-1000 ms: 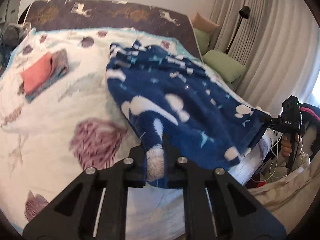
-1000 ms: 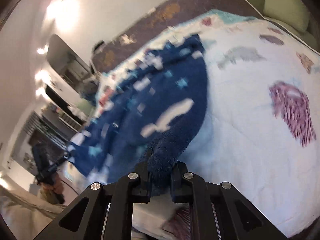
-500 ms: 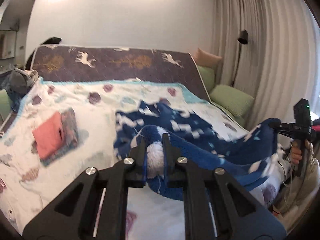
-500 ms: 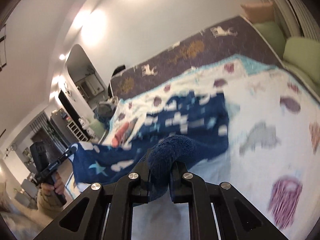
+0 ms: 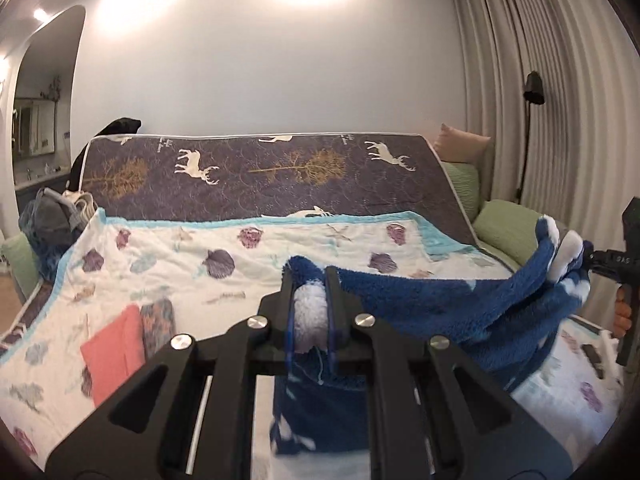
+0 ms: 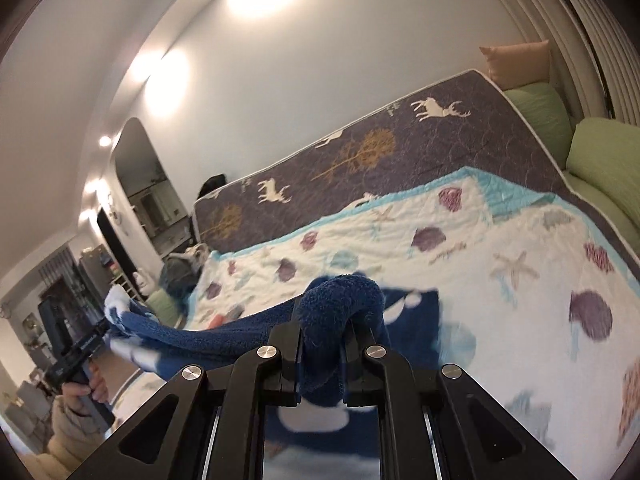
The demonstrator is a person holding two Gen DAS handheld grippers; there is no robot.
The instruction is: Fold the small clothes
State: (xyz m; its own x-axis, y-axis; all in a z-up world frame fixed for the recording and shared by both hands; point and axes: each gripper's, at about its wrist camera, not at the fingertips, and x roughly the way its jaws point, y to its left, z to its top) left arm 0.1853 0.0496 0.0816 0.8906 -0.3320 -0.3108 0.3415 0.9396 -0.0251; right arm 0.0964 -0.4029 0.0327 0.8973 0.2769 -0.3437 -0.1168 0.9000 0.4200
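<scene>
— What do we have hold of?

— A fluffy blue fleece garment (image 5: 440,300) with white patches, thick and nubbly. Our left gripper (image 5: 311,312) has its jaws pinched on a white tuft at one corner; our right gripper (image 6: 325,344) has its jaws closed on a bunched blue fold at the other.

— And how does it lie?

— It is lifted off the bed, stretched between the two grippers as a sagging band. Its long axis runs side to side across the foot of the bed, the rest hanging down below our jaws.

— What is under it?

— A quilted white bedspread (image 5: 280,256) printed with purple shells and starfish, edged in pale blue. On it, well apart to the left, rests a flat folded coral cloth (image 5: 116,344).
</scene>
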